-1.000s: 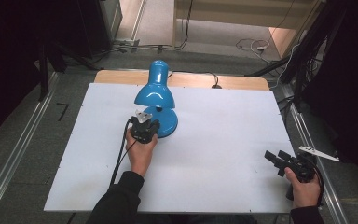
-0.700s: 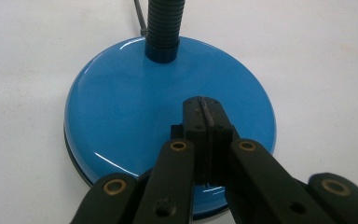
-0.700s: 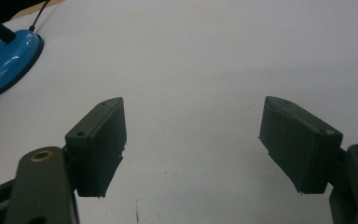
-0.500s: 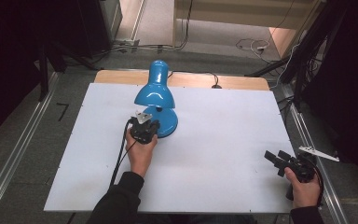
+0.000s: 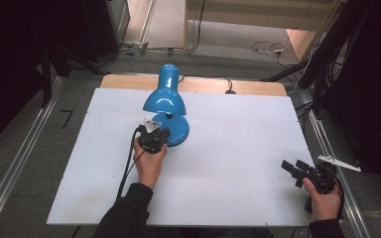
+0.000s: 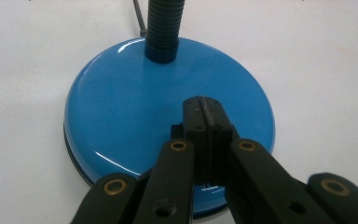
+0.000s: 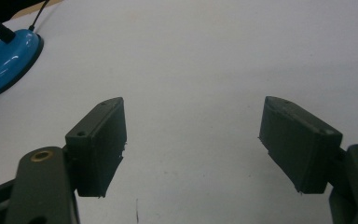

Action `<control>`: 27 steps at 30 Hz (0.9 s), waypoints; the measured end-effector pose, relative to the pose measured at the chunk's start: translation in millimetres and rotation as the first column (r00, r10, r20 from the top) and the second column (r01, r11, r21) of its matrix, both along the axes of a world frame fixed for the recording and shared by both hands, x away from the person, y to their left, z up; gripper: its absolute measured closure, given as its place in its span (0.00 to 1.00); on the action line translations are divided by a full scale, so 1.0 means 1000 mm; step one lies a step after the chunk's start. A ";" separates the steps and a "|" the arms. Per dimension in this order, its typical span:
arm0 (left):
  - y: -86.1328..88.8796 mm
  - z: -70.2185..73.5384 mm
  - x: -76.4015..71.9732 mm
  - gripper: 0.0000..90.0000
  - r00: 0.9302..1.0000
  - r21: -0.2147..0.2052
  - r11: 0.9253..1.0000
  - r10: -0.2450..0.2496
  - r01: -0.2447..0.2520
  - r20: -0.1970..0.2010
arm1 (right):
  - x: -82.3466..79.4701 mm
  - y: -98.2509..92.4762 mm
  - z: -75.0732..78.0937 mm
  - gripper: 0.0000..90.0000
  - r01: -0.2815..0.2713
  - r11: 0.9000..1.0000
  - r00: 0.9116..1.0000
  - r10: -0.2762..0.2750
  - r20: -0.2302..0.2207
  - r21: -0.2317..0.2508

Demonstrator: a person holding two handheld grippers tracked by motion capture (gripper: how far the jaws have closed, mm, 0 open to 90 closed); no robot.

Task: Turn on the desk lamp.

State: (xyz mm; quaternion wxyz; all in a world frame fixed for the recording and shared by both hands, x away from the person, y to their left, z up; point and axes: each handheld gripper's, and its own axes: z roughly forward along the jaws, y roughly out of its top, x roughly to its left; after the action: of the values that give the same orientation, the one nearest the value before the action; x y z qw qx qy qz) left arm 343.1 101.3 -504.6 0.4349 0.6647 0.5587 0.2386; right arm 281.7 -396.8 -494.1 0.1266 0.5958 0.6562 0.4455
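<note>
A blue desk lamp [image 5: 164,99] stands at the back left of the white table [image 5: 238,144], its shade bent over its round base [image 5: 178,131]. My left gripper [image 5: 158,133] is shut, with its joined tips resting over the near part of the glossy base [image 6: 130,107], in front of the black flexible neck [image 6: 165,23]. Nothing shows between its jaws. My right gripper [image 5: 292,168] stands open near the table's right front edge. Its fingers [image 7: 98,144] are wide apart above bare tabletop, and the lamp base [image 7: 7,53] lies far off to its left.
The lamp's black cord [image 5: 228,84] runs off the back edge over a wooden strip [image 5: 258,88]. Metal rails [image 5: 20,163] flank the table on both sides, with cables on the floor behind.
</note>
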 end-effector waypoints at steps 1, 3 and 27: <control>0.000 0.000 0.000 1.00 1.000 -0.001 1.000 -0.001 0.001 0.000 | 0.000 0.000 0.000 0.24 0.000 1.000 1.000 0.000 0.000 0.000; 0.000 0.000 0.000 1.00 1.000 -0.003 1.000 -0.001 0.001 0.000 | 0.000 0.000 0.000 0.24 0.000 1.000 1.000 0.000 0.000 0.000; 0.003 -0.002 -0.004 1.00 1.000 -0.074 0.997 0.002 -0.004 -0.024 | 0.000 0.000 0.000 0.24 0.000 1.000 1.000 0.000 -0.004 -0.005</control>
State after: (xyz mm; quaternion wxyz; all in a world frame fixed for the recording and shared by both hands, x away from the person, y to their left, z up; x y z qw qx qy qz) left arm 338.9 104.7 -506.5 0.4522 0.6501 0.5732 0.2103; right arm 281.7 -396.4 -494.2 0.1267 0.5963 0.6575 0.4428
